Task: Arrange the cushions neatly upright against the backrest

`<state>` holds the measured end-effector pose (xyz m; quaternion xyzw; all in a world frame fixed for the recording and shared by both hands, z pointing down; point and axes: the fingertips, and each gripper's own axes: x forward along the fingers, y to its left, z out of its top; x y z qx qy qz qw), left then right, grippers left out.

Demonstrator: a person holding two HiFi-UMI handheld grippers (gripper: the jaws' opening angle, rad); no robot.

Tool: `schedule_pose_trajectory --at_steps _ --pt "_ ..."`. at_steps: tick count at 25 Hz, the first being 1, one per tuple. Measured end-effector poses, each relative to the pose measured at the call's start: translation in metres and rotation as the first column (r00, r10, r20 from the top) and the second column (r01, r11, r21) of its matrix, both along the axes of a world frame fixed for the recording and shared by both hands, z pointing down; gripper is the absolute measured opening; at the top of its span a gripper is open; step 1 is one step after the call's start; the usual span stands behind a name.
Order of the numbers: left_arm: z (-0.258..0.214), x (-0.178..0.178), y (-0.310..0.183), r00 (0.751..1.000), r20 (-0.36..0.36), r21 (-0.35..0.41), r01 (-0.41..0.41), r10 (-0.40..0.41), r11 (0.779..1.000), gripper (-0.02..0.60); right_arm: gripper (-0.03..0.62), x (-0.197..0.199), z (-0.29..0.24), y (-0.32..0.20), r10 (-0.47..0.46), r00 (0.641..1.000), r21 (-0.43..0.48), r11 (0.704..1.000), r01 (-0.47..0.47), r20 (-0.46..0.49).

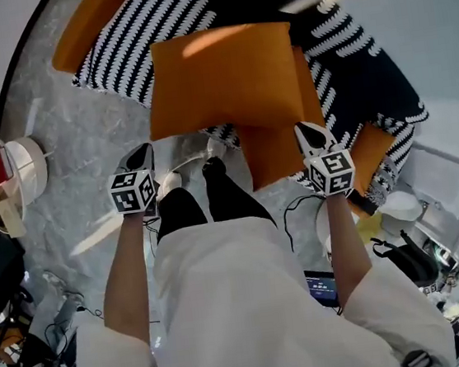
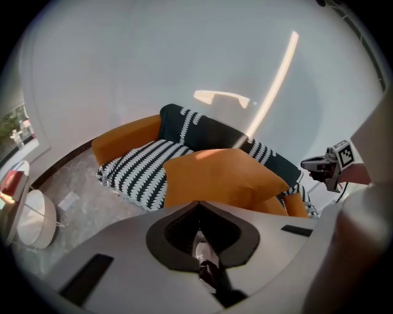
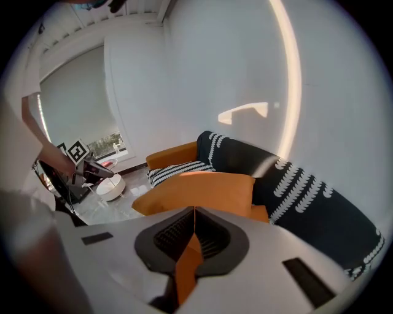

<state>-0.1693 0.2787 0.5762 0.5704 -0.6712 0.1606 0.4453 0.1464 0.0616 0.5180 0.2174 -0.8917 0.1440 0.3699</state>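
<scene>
- Two orange cushions lie flat on the sofa in front of the person. One is a top cushion. The other is a lower cushion, under the first and shifted toward 4 o'clock. Neither of them stands upright yet.
- One more orange cushion, the third cushion, shows at 3 o'clock at the end of the seat and is partly hidden.
- The left gripper has its jaws pressed together with nothing in them. In the left gripper view only grey floor and something dark show through the slit.
- The right gripper also has its jaws together. Orange shows in its slit, and I judge this is the lower cushion seen beneath, not pinched fabric.
- The relation that decides the move is this: the top cushion lies at 12 o'clock from both grippers. Its long side runs from 9 to 3 o'clock, and each of its near corners is just beside one gripper tip.
- The backrest, dark with white marks, is beyond the cushions at about 1 o'clock. I think the top cushion must be raised and leaned that way.
- The right gripper is the nearer one, because it is over the cushions. The left one is over the floor, beside the near left corner.
- Both pairs of jaws need to open before any grip is possible.
</scene>
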Motion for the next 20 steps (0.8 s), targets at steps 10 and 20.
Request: schedule_pose_trajectory --at_steps 10,20 --pt "0.049 0.004 0.020 0.999 -0.019 -0.120 0.023 -0.026 0.992 0.018 0.025 0.002 0.018 -0.013 -0.102 0.995 -0.007 0.995 0.102 -0.009" --pt "0.125 -0.005 0.029 0.999 -0.043 -0.210 -0.006 -0.003 0.978 0.020 0.026 0.021 0.049 -0.013 -0.083 0.990 -0.018 0.997 0.082 -0.117"
